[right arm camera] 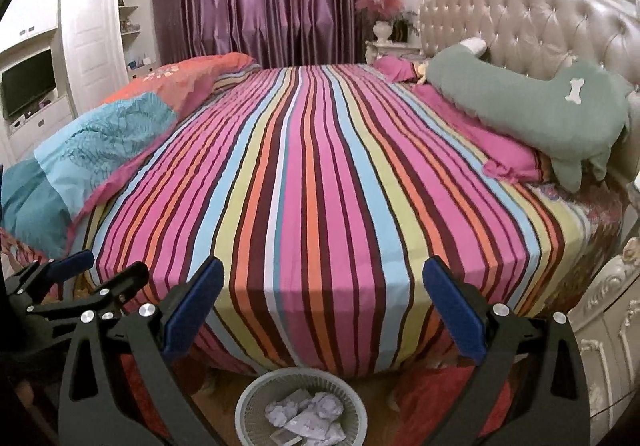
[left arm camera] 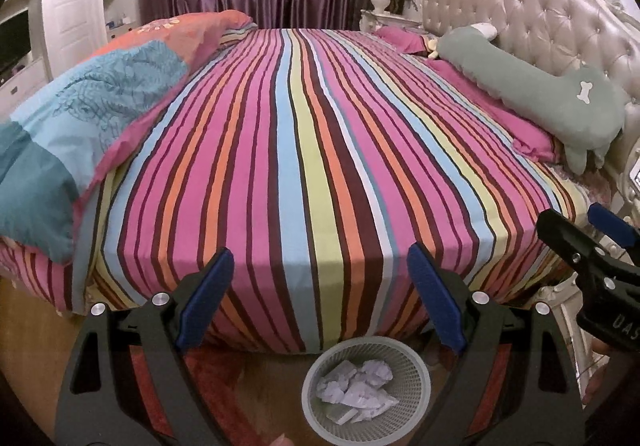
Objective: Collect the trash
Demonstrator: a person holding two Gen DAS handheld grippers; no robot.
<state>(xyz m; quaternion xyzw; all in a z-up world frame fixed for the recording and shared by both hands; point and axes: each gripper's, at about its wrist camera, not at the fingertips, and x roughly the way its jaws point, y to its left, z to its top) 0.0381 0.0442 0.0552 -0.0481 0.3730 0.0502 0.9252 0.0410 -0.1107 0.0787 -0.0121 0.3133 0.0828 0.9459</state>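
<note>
A round grey mesh waste basket (left arm camera: 416, 378) stands on the floor at the near side of the bed, and it also shows in the right wrist view (right arm camera: 356, 410). Several crumpled white papers (left arm camera: 356, 386) lie inside it (right arm camera: 308, 418). My left gripper (left arm camera: 320, 258) is open and empty above the basket, at the bed's edge. My right gripper (right arm camera: 322, 270) is open and empty, held just to the right of the left one. Each gripper shows at the side of the other's view: the right one (left arm camera: 576, 222) and the left one (right arm camera: 112, 266).
A bed with a striped sheet (left arm camera: 304, 150) fills the view. A folded blue and orange quilt (left arm camera: 92, 114) lies on its left. A green dog-shaped pillow (left arm camera: 540, 86) and pink pillows lie by the tufted headboard (left arm camera: 532, 2). A white nightstand (right arm camera: 608, 330) stands at the right.
</note>
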